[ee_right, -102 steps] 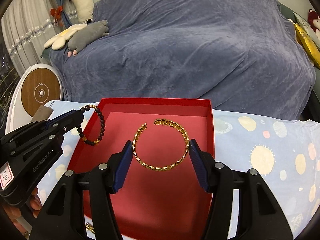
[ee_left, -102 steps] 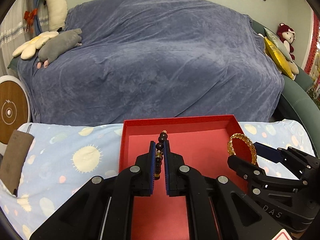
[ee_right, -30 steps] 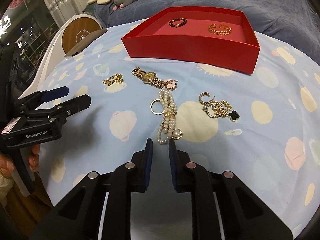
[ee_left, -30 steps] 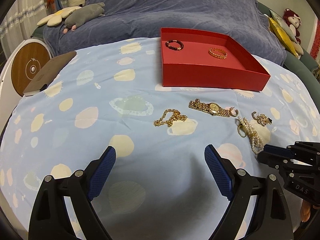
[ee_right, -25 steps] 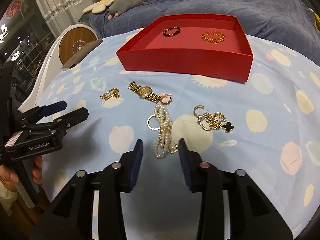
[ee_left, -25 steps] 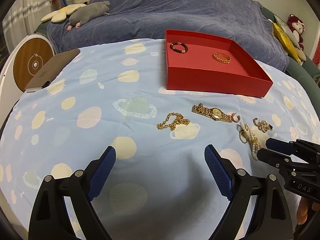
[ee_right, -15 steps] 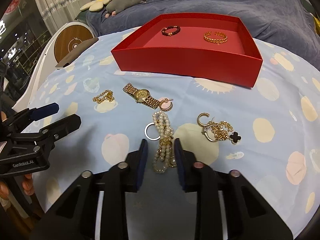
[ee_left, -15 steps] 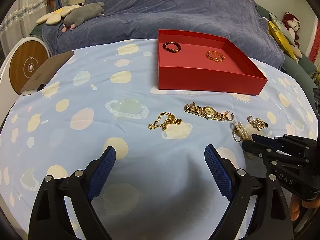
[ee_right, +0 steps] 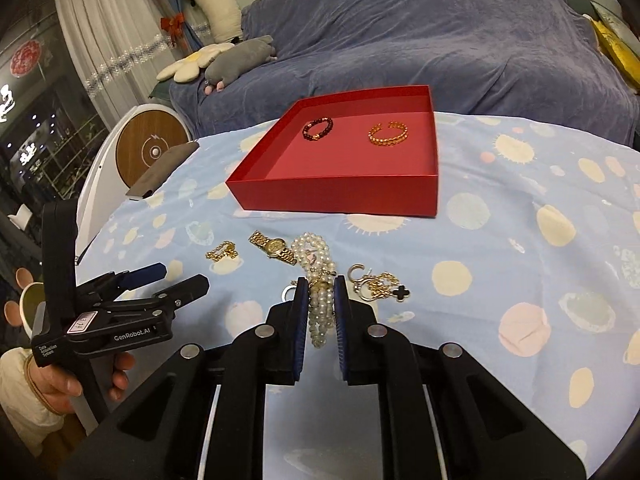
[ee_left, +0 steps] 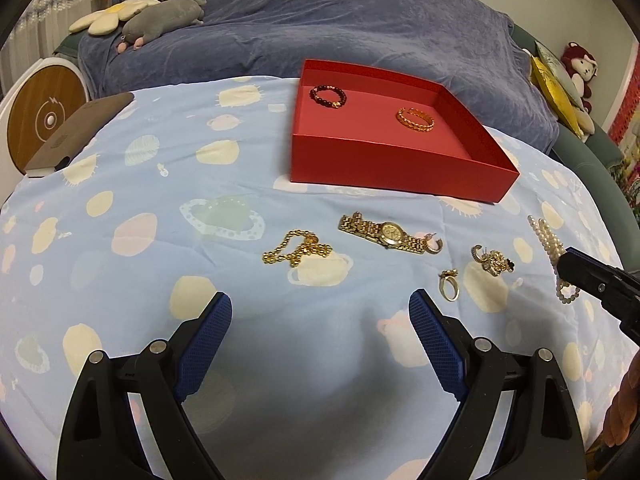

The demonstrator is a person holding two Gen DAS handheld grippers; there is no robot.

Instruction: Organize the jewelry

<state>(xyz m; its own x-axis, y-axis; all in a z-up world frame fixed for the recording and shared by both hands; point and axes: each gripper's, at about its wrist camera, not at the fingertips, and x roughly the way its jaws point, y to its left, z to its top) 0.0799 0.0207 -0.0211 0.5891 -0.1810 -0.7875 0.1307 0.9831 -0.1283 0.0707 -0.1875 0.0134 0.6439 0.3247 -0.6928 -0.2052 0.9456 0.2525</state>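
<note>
The red tray (ee_right: 340,200), upper centre, holds 2 bracelets. At lower centre, the right gripper (ee_right: 321,292) is closing on the pearl bracelet (ee_right: 316,268), whose loose strands may slip. The left gripper (ee_left: 320,320) gapes empty.

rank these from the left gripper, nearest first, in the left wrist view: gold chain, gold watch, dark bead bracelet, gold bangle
1. gold chain, on the cloth just ahead of the left gripper, slightly to the left.
2. gold watch, on the cloth a little farther, to the right.
3. gold bangle, in the red box, right part.
4. dark bead bracelet, in the box's far left corner.
</note>
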